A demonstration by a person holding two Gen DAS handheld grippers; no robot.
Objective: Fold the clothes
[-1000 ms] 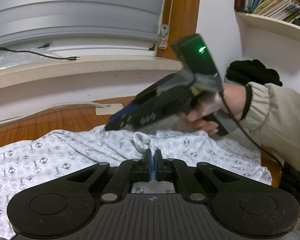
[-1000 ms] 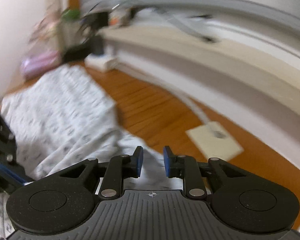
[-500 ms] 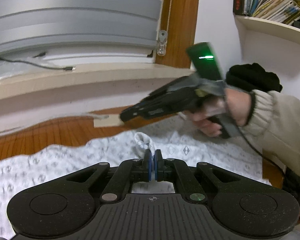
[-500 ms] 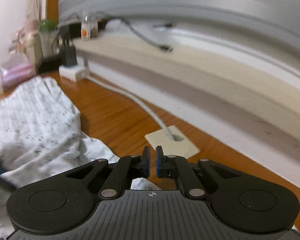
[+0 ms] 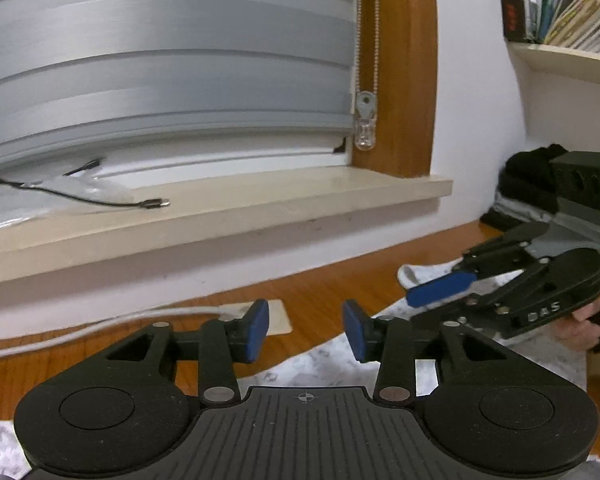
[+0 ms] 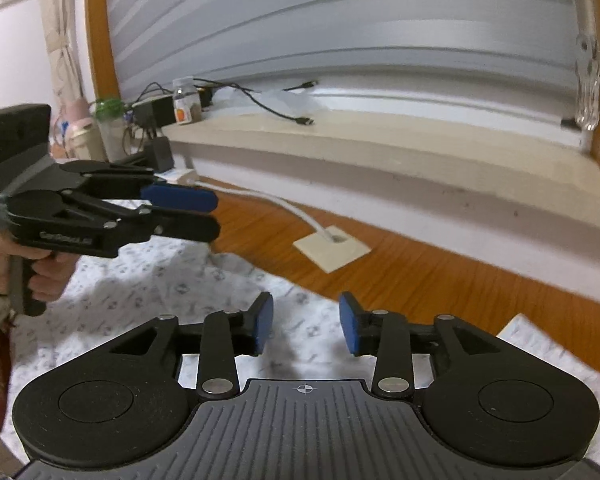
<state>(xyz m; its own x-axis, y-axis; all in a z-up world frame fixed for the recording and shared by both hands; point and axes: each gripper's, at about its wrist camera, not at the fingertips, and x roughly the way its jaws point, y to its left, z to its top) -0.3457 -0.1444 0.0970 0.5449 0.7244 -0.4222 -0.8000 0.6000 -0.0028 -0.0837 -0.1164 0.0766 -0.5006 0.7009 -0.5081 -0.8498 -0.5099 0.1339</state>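
A white garment with small grey print [image 6: 140,288] lies spread on the wooden surface [image 6: 420,276]; its edge shows under my left gripper [image 5: 312,364]. My left gripper [image 5: 306,330] hovers above that edge, jaws opening, nothing between the blue pads. Over the garment, my right gripper [image 6: 306,328] also has its jaws opening and holds nothing. Each gripper shows in the other's view, held by a hand: the right one [image 5: 432,306] at the right side, the left one [image 6: 198,212] at the left side.
A beige window sill [image 5: 260,208] with a loose black cable [image 5: 100,200] runs along the back under grey blinds. A white cable ends in a cream plate [image 6: 332,248] on the wood. Bottles and a charger [image 6: 160,112] crowd the sill's left end; a black bundle [image 5: 532,176] sits right.
My left gripper let go of the pinched fold, opened and rose. My right gripper shut, then opened again and swung off to the right. The garment now lies flat.
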